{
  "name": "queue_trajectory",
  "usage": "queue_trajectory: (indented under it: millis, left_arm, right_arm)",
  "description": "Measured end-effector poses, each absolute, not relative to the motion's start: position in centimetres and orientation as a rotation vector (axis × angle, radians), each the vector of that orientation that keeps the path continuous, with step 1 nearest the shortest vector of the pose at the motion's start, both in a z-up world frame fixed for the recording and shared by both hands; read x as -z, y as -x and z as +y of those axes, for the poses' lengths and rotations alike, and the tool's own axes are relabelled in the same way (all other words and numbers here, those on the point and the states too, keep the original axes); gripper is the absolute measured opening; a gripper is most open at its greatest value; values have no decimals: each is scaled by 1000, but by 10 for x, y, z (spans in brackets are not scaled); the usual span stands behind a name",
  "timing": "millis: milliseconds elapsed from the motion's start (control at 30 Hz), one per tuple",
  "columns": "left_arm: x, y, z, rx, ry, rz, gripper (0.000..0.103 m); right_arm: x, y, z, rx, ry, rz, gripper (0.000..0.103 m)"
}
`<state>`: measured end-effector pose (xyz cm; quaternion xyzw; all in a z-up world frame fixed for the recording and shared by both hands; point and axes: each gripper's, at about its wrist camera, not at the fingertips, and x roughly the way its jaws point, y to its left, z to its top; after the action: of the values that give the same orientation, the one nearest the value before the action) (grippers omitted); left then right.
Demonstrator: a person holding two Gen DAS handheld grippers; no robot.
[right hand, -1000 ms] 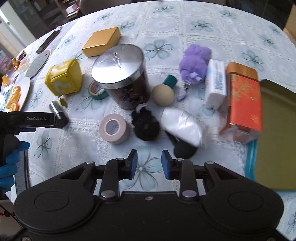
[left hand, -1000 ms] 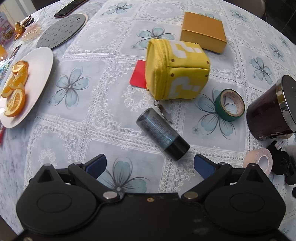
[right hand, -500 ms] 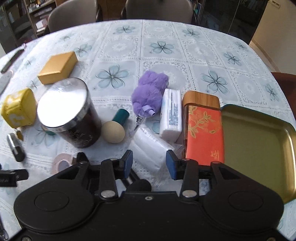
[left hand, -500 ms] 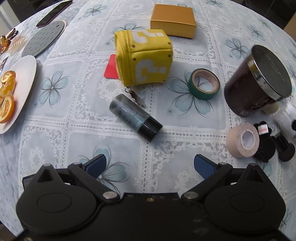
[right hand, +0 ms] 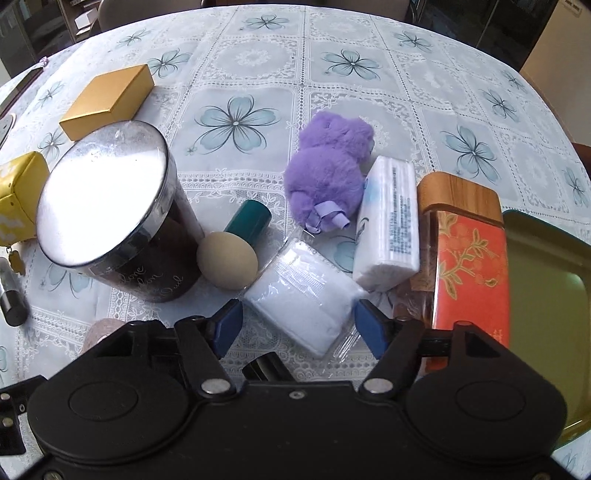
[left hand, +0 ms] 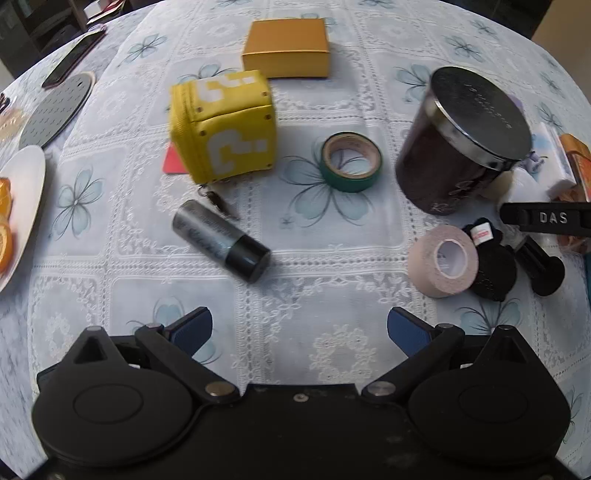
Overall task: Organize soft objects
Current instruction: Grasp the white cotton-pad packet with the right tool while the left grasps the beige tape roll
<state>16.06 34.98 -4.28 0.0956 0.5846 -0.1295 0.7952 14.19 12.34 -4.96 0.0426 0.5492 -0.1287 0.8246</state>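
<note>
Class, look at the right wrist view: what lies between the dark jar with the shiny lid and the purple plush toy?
In the right wrist view, a beige sponge ball on a teal handle lies between the dark jar and the purple plush toy.

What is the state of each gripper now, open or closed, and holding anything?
Left gripper: open, holding nothing, above bare tablecloth.
Right gripper: jaws opening wide, the white plastic-wrapped packet lies between them, not gripped.

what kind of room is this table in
Probably a home dining room: a round table under a lace floral tablecloth, a plate of orange slices, and chair backs at the far edge.
</note>
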Motion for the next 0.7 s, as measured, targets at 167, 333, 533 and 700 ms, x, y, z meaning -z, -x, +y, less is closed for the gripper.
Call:
queue_trajectory:
  millis: [167, 333, 533, 700]
  left_arm:
    - [41, -155, 331, 352, -215, 1233, 101]
    - [43, -153, 304, 408, -241, 1198, 101]
    - [52, -159, 277, 443, -249, 1183, 92]
    - [68, -169, 268, 457, -228, 1227, 74]
  right_arm:
    - [41, -135, 116, 267, -141, 1160, 49]
    - [19, -119, 107, 262, -213, 1114, 49]
    - [-5, -93, 102, 225, -267, 1070, 49]
    - [-16, -74, 104, 229, -226, 1039, 49]
